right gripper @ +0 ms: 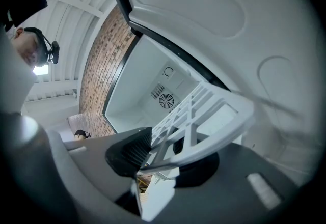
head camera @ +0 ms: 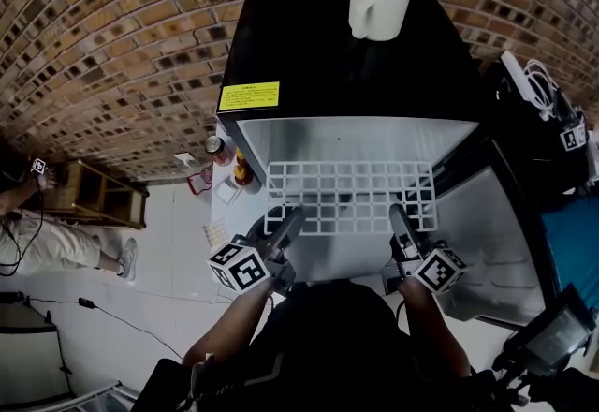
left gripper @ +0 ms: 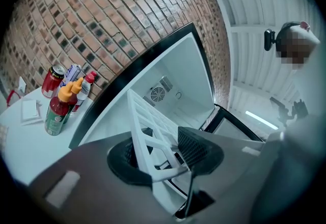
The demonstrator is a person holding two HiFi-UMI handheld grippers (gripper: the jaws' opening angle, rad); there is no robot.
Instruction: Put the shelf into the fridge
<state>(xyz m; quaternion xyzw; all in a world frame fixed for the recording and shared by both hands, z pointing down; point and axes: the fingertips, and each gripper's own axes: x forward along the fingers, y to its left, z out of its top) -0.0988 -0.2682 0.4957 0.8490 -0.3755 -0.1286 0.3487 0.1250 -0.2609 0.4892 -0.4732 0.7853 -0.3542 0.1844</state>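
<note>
You hold the shelf (head camera: 351, 198) by its near edge, one gripper toward each corner. The left gripper's (head camera: 284, 230) jaws are clamped on a bar of the grid near the left corner, and the right gripper's (head camera: 404, 225) jaws are clamped on the near rail at the right. The shelf lies roughly level in front of the open fridge (head camera: 309, 45), with its far edge at the mouth of the white cavity and the door (head camera: 487, 242) swung wide on the right. It does not look seated, and how far in it reaches is hard to tell. It is a white open grid that looks light and stiff, probably smooth-coated, so it may pivot or slide in the pads if one hand leads. Gripped only at the near edge, the far end hangs free, so keep both hands level and moving together. A mug (head camera: 378, 4) stands on the fridge top; avoid bumping the cabinet.
</note>
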